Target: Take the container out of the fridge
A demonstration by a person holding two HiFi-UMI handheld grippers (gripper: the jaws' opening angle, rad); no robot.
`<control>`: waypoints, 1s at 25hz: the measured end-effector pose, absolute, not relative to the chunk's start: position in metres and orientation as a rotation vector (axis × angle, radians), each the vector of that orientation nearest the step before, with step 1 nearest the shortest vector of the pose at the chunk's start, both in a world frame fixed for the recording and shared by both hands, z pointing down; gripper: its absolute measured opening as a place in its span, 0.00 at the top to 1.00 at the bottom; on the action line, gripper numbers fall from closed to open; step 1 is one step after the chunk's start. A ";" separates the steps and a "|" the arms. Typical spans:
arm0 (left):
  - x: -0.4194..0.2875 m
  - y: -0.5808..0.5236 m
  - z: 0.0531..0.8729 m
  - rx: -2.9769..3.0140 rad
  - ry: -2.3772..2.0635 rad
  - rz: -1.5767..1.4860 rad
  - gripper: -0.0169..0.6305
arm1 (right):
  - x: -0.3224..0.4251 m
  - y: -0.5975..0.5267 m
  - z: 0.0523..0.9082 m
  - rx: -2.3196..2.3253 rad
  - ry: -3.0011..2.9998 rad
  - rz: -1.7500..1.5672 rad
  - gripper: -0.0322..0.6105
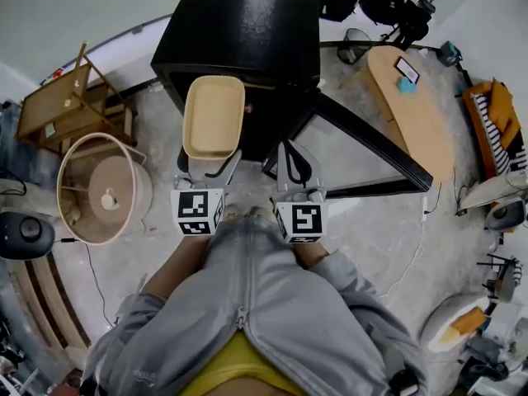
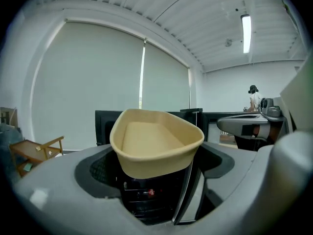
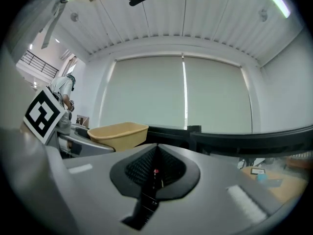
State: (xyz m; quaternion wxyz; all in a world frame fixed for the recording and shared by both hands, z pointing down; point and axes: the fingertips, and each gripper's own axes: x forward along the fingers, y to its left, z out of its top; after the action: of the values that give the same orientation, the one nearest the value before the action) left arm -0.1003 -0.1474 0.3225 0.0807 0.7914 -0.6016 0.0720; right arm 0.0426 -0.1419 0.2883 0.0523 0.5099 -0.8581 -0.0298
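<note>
In front of the fridge (image 1: 247,31), left gripper (image 1: 209,163) grasps the container (image 1: 213,115) by its near end; cantilevered, it may slip. Right gripper (image 1: 289,147) clenched, empty.

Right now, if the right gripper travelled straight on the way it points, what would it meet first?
Most likely the black fridge: the right gripper, jaws shut and empty, points level at its open front, beside the open door. Depth is unclear; it might pass inside first.

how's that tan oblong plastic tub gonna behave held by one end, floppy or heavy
Probably stiff: the tan oblong plastic tub juts out unsagging from the left tool. Likely light, since it looks empty. Its smooth walls might slip.
</note>
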 end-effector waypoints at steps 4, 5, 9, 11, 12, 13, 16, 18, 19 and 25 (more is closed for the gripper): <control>-0.100 -0.141 0.311 2.381 -1.797 0.205 0.21 | 0.043 -0.133 0.287 1.544 -2.604 -0.056 0.95; -0.101 -0.140 0.310 2.381 -1.795 0.203 0.21 | 0.043 -0.132 0.287 1.543 -2.605 -0.049 0.95; -0.102 -0.138 0.313 2.369 -1.792 0.202 0.21 | 0.042 -0.132 0.286 1.533 -2.616 -0.060 0.95; -0.100 -0.137 0.315 2.363 -1.786 0.202 0.21 | 0.041 -0.132 0.285 1.527 -2.625 -0.059 0.95; -0.099 -0.136 0.316 2.364 -1.781 0.203 0.21 | 0.041 -0.132 0.286 1.524 -2.627 -0.058 0.95; -0.098 -0.136 0.317 2.365 -1.776 0.204 0.21 | 0.040 -0.132 0.286 1.522 -2.628 -0.057 0.95; -0.096 -0.136 0.316 2.373 -1.770 0.209 0.21 | 0.038 -0.133 0.287 1.512 -2.632 -0.053 0.95; -0.095 -0.137 0.315 2.378 -1.769 0.211 0.21 | 0.038 -0.134 0.287 1.507 -2.634 -0.045 0.95; -0.095 -0.137 0.315 2.379 -1.768 0.211 0.21 | 0.038 -0.134 0.288 1.506 -2.635 -0.042 0.95; -0.095 -0.138 0.319 2.375 -1.762 0.210 0.21 | 0.039 -0.134 0.291 1.485 -2.629 -0.046 0.95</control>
State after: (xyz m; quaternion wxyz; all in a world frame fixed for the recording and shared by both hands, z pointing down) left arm -0.0949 -0.1376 0.3186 0.0883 0.7981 -0.5918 0.0704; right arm 0.0386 -0.1336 0.2914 0.0607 0.4908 -0.8690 -0.0152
